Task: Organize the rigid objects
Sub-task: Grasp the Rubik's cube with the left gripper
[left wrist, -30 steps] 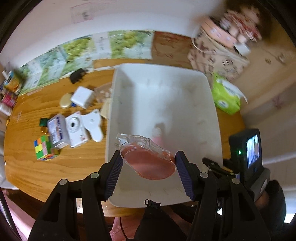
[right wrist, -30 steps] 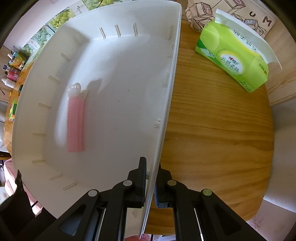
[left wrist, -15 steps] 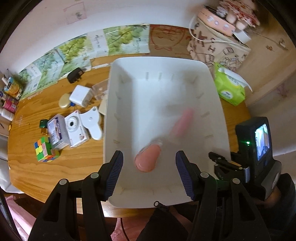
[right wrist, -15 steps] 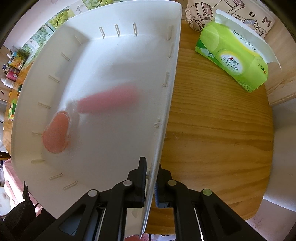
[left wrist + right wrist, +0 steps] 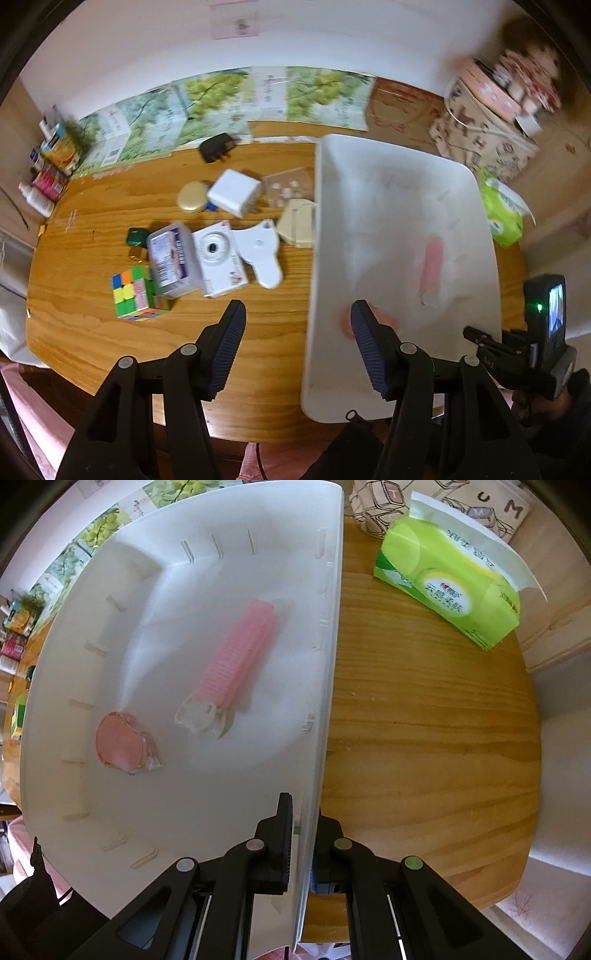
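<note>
Just dropped the pink compact [image 5: 120,742] into the white bin [image 5: 325,635], resting near the pink hair roller [image 5: 240,653]. Left gripper [image 5: 297,332] spread and empty now, swinging left toward the table clutter, probably the Rubik's cube [image 5: 135,293] or white camera [image 5: 218,258]. Right gripper [image 5: 303,825] pinching the bin's rim.

A wooden counter [image 5: 92,332] is carrying everything. Ahead of the left jaws, a Rubik's cube [image 5: 135,293], a clear lidded box [image 5: 171,258], a white toy camera [image 5: 218,258], a white charger [image 5: 234,192] and a black plug [image 5: 216,147] are lying on it. A white bin [image 5: 325,686] is sitting between the right jaws, a green tissue pack [image 5: 450,590] lying beyond them.
</note>
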{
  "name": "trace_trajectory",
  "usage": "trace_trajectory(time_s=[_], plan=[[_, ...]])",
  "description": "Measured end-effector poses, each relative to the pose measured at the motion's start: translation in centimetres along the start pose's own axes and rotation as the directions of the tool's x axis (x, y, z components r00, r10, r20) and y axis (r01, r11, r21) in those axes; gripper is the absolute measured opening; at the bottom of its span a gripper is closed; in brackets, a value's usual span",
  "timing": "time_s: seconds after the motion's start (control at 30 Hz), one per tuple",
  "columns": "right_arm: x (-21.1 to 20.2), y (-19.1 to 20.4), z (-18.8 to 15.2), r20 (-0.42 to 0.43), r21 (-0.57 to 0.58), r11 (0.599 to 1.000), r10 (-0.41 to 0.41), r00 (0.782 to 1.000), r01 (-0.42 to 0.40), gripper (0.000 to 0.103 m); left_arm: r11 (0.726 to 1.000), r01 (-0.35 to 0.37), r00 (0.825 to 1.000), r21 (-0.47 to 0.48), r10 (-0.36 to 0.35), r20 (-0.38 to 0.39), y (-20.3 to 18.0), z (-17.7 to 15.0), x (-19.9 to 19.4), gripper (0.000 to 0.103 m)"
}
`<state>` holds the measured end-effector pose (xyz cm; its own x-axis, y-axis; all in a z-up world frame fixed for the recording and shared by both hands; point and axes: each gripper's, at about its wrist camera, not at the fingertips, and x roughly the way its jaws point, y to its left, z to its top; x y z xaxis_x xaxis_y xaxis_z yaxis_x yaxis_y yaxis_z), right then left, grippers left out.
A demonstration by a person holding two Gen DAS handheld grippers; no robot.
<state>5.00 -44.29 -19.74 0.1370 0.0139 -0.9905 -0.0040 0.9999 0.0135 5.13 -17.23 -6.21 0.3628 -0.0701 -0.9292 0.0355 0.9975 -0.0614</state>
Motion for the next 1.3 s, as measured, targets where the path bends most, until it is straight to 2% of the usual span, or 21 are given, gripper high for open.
trace_trajectory(time_s=[0.37, 0.5, 0.63, 0.83, 1.07, 1.3], plan=[[0.1, -0.2, 0.0, -0.030, 0.071, 0.996, -0.052, 0.998, 0.053, 0.007, 0.994, -0.025, 1.000, -0.110, 0.023, -0.015, 8.7, 0.9, 0.3, 0.063], [0.2, -0.6, 0.2, -0.038, 0.117, 0.991, -0.059, 0.998, 0.063, 0.007, 0.987, -0.013, 1.000, -0.157, 0.010, -0.021, 12.1, 1.4, 0.8, 0.063], [0.4, -0.7, 0.3, -0.044, 0.163, 0.984, -0.071, 0.997, 0.077, 0.008, 0.979, -0.028, 0.998, -0.203, 0.017, -0.054, 15.2, 1.7, 2.3, 0.063], [0.4, -1.1, 0.6, -0.052, 0.201, 0.975, -0.086, 0.995, 0.095, 0.010, 0.970, -0.039, 0.993, -0.239, 0.010, -0.119, 18.5, 2.0, 5.1, 0.068], [0.8, -2.8, 0.7, -0.051, 0.245, 0.966, -0.072, 0.996, 0.083, 0.010, 0.952, -0.002, 0.968, -0.306, -0.075, -0.238, 20.9, 2.0, 8.9, 0.070], [2.3, -3.3, -0.1, -0.050, 0.288, 0.952, -0.094, 0.994, 0.104, 0.012, 0.948, 0.026, 0.943, -0.317, -0.128, -0.306, 21.4, 2.2, 11.5, 0.070]])
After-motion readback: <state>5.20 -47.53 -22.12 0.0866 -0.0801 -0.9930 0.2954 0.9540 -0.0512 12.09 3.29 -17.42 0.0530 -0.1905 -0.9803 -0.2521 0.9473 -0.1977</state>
